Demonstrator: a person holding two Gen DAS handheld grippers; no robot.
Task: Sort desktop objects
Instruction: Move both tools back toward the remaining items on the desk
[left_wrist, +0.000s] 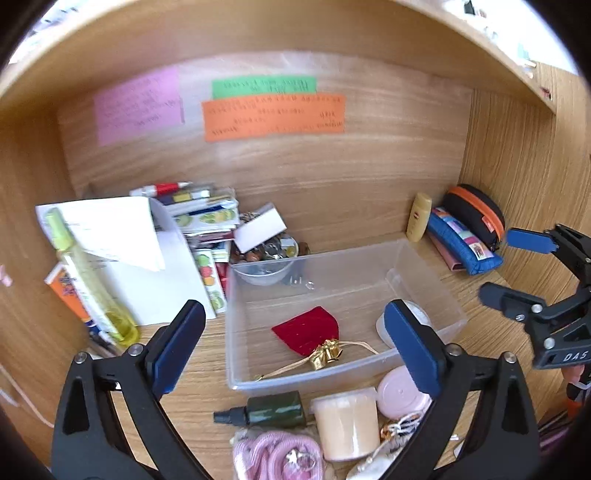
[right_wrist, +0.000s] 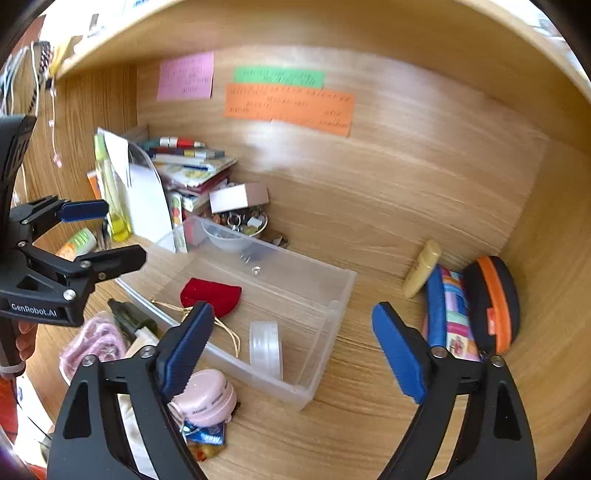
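Currently, in the left wrist view, the left gripper has its jaws wide apart and empty above the clear bin, which holds a red pouch and a round clear case; a green bottle, a cream cup and a pink cord lie on the bench in front, judged unsorted. In the right wrist view, the right gripper also stands open and empty; a pink round case sits outside the bin. Wall-note text is blurred; the items under the jaws are cut off.
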